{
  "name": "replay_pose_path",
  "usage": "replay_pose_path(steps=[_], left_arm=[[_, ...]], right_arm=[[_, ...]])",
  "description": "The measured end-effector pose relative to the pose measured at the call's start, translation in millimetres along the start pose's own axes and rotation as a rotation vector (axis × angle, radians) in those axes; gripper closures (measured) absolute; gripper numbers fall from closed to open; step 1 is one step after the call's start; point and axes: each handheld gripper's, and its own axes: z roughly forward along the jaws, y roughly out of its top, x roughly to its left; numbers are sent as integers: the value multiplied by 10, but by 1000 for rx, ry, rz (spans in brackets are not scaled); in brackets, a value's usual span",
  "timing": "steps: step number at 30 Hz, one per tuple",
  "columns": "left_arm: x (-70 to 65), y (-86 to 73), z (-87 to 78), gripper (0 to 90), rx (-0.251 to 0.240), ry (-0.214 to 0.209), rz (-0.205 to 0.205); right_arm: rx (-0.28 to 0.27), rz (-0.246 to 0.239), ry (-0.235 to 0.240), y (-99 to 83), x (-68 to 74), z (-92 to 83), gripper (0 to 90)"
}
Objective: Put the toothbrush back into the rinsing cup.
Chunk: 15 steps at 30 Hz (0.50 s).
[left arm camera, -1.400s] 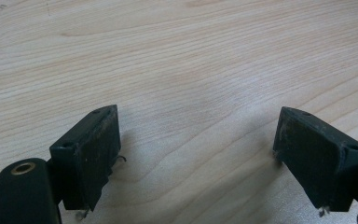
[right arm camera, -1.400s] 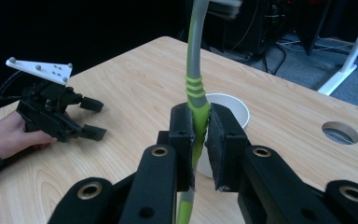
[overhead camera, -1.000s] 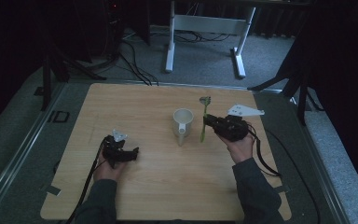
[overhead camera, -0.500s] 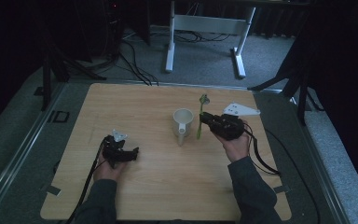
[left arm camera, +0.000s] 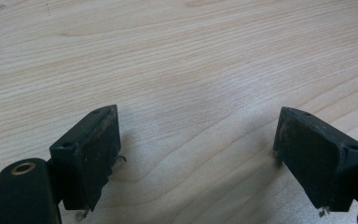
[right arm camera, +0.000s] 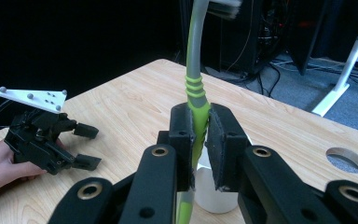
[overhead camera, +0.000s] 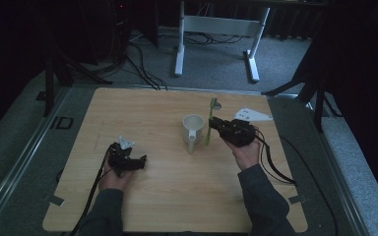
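On the wooden desk (overhead camera: 167, 196), the white mug (overhead camera: 193, 129) stands near the middle. Just right of it, the right tongs (overhead camera: 215, 125), clamped on a green toothbrush (overhead camera: 209, 129), have drifted closer to the mug since a second ago; the brush is upright beside its rim, probably headed inside. The left tongs (left arm camera: 196, 154) rest open and empty, unmoved.

We hold our left gripper (overhead camera: 137, 161) low at the table's left, jaws spread wide and bare, our left hand (overhead camera: 112, 173) wrapped behind it, our right gripper (overhead camera: 215, 124) raised off to the right, jaws clamped tight, our right hand (overhead camera: 244, 150) beneath it
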Motion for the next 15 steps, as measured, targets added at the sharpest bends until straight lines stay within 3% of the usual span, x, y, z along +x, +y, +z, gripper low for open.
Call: replay_pose_path(steps=[15], left_arm=[[0, 0, 1, 151, 0, -1, 0]], right_arm=[[-9, 4, -1, 16, 14, 78, 803]])
